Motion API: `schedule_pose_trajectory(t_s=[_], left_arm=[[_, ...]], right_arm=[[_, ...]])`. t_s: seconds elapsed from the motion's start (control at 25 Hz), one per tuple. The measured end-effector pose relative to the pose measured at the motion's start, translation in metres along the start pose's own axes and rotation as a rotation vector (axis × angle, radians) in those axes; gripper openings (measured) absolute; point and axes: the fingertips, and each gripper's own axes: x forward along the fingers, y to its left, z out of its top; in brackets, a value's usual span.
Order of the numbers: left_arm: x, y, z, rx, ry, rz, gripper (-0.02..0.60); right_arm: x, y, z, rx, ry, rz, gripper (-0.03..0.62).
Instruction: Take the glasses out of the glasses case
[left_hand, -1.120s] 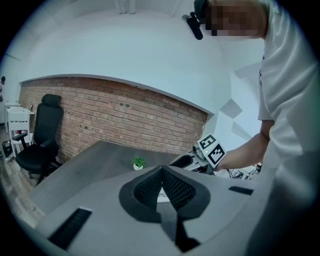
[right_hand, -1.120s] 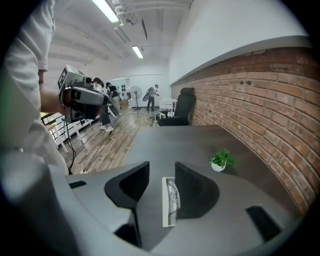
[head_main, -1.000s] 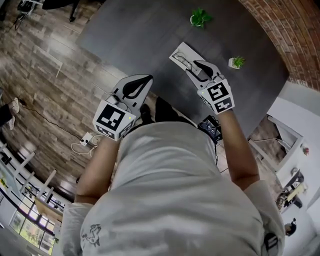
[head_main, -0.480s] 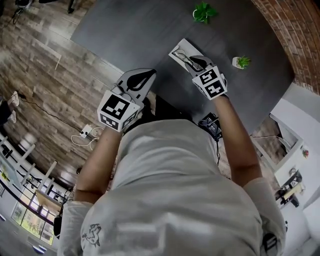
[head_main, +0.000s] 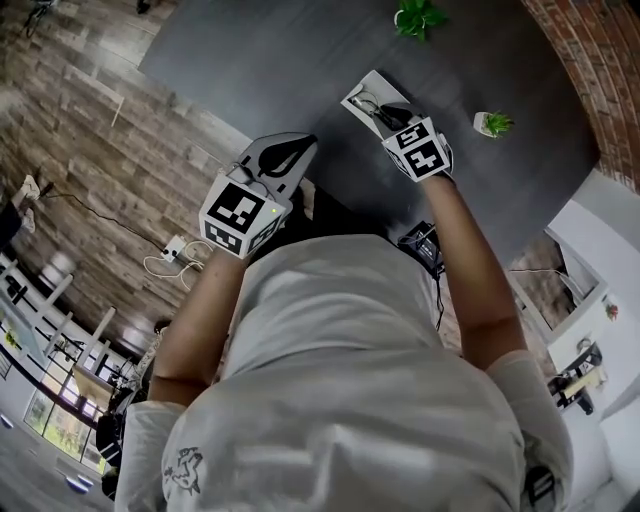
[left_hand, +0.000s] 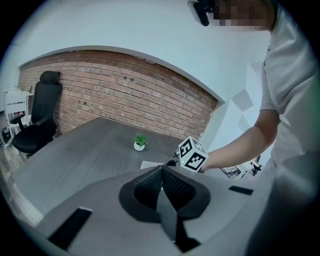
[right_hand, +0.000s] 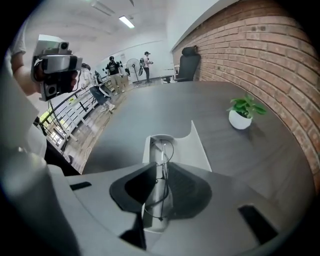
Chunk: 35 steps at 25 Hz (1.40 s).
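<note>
A pale glasses case (head_main: 362, 92) lies open on the dark table (head_main: 290, 60), its lid (right_hand: 196, 144) folded out flat. Thin wire-framed glasses (right_hand: 163, 146) rest in its narrow tray. My right gripper (head_main: 396, 117) points steeply down into the tray. Its jaws have just been closing, and the pads (right_hand: 177, 187) now sit against the frame, which runs between them around the grip point (right_hand: 161, 170). My left gripper (head_main: 288, 152) hovers over the table's near edge, left of the case. Its pads meet, shut on nothing (left_hand: 161, 172). From there I see the right gripper's marker cube (left_hand: 192, 154).
Two small potted plants stand on the table, one at the far side (head_main: 418, 18) and one right of the case (head_main: 492, 124). A brick wall runs behind the table. An office chair (left_hand: 37, 125) stands at the left end. Cables and a power strip (head_main: 172, 270) lie on the wooden floor.
My right gripper has sunk onto the open case and its jaws have narrowed around the glasses. The left gripper has dropped a little at the near edge of the table.
</note>
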Motion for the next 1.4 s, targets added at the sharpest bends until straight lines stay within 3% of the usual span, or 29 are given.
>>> schedule_pose_trajectory(t_s=[0.64,1.4], left_arm=[[-0.004,-0.005,-0.007,-0.021,0.003,0.008,0.011],[-0.046,-0.020,-0.001,0.021,-0.056,0.021,0.011]], right_arm=[[0.008,0.002,0.004,-0.012,0.024,0.024,0.020],[-0.041,0.002,0.029,-0.040,-0.040,-0.086,0.012]])
